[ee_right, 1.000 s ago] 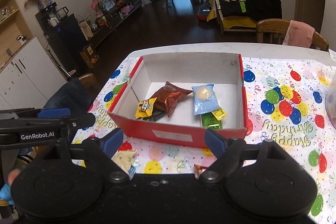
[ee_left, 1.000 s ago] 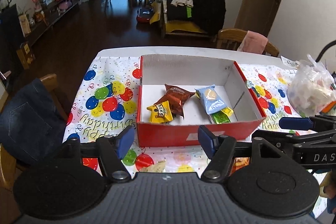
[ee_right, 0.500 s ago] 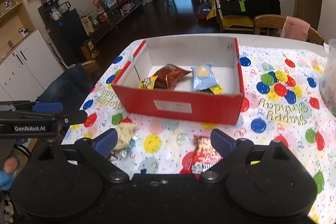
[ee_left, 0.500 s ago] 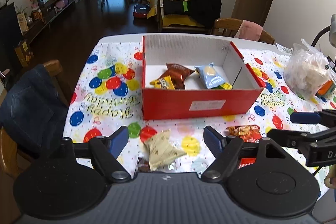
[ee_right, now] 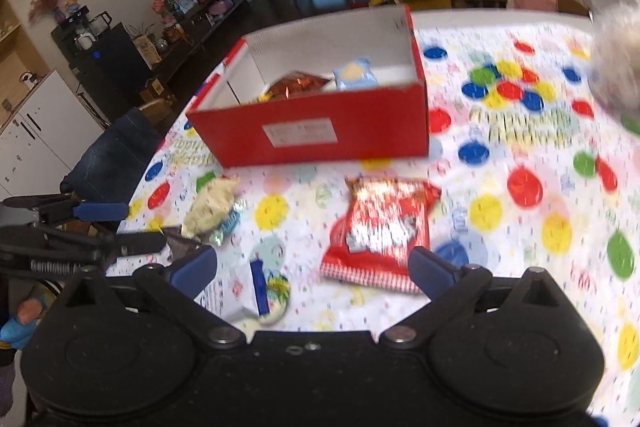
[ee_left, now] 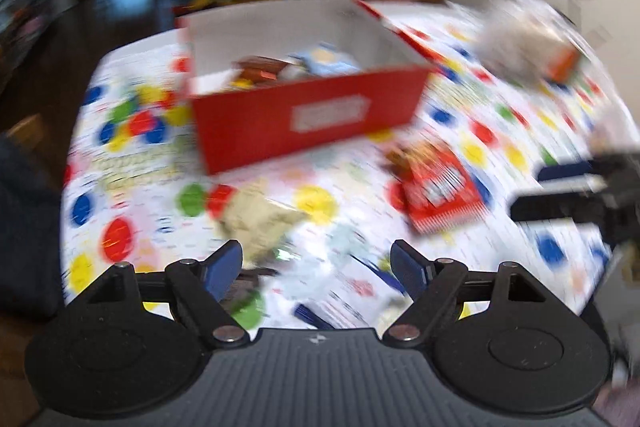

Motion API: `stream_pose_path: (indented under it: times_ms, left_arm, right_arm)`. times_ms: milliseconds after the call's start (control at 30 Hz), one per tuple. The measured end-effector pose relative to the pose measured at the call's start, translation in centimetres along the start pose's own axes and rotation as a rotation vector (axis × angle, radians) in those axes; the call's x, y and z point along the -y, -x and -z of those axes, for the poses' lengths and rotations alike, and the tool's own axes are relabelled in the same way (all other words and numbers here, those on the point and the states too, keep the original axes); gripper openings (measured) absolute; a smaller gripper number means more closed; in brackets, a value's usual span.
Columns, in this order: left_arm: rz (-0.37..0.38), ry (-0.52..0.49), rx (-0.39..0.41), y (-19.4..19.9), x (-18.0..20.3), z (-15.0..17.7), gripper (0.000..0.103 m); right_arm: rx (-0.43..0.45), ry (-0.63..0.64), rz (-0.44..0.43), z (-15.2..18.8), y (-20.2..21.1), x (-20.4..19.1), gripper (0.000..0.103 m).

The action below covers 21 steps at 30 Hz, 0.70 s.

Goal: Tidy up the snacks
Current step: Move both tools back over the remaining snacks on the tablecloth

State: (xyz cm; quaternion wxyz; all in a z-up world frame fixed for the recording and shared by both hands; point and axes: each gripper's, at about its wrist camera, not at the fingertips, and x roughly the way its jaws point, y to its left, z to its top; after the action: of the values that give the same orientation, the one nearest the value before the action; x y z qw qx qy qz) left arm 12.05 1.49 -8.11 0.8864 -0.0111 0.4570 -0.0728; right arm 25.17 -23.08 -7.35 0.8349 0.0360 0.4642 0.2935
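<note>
A red box (ee_left: 304, 119) (ee_right: 320, 131) stands on the balloon-print tablecloth and holds a brown packet (ee_right: 296, 85), a light blue packet (ee_right: 354, 75) and others. In front of it lie a red snack packet (ee_left: 436, 187) (ee_right: 380, 227), a beige packet (ee_left: 256, 223) (ee_right: 212, 207) and a white-and-blue packet (ee_right: 260, 287). My left gripper (ee_left: 316, 263) hangs just short of the beige packet, its jaws opening around nothing. My right gripper (ee_right: 314, 265) is low over the near edge of the red packet, jaws opening wide, gripping nothing.
A clear plastic bag (ee_left: 520, 43) (ee_right: 616, 59) of snacks sits at the table's far right. A chair draped with jeans (ee_right: 116, 155) stands at the left edge. The left wrist view is motion-blurred.
Both grippers have drawn back from the box and sunk toward the table, bringing the loose packets into view. Both pairs of jaws stand wider. The left view has tilted.
</note>
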Motion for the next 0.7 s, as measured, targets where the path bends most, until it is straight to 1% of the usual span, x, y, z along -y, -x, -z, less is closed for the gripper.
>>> stream_pose_path:
  times_ms: [67,167,267,367,467,567,700]
  left_arm:
    - [0.058,-0.066,-0.041,-0.7,0.6,0.4,0.081]
    - [0.105,-0.139,-0.100,-2.1,1.2,0.8,0.081]
    - [0.104,-0.182,-0.150,-3.8,1.6,1.3,0.081]
    - [0.104,-0.210,-0.219,-5.8,1.5,2.1,0.081]
    - [0.114,-0.247,-0.254,-7.2,1.7,2.4,0.081]
    - [0.117,-0.255,-0.276,-8.3,1.7,2.2,0.081]
    - [0.138,-0.219,-0.286,-9.1,1.2,1.5,0.081]
  right_arm:
    - [-0.015,-0.007,0.004,0.7,-0.1,0.3,0.102]
    - [-0.028,-0.006,0.021,1.6,-0.2,0.5,0.102]
    - [-0.046,-0.015,0.029,2.2,-0.4,0.9,0.102]
    - [-0.063,-0.019,0.041,2.8,-0.6,1.3,0.102]
    - [-0.075,-0.030,0.050,3.1,-0.8,1.7,0.102]
    - [-0.085,-0.045,0.060,3.2,-1.0,2.3,0.102]
    - [-0.091,-0.057,0.072,3.0,-1.2,3.0,0.102]
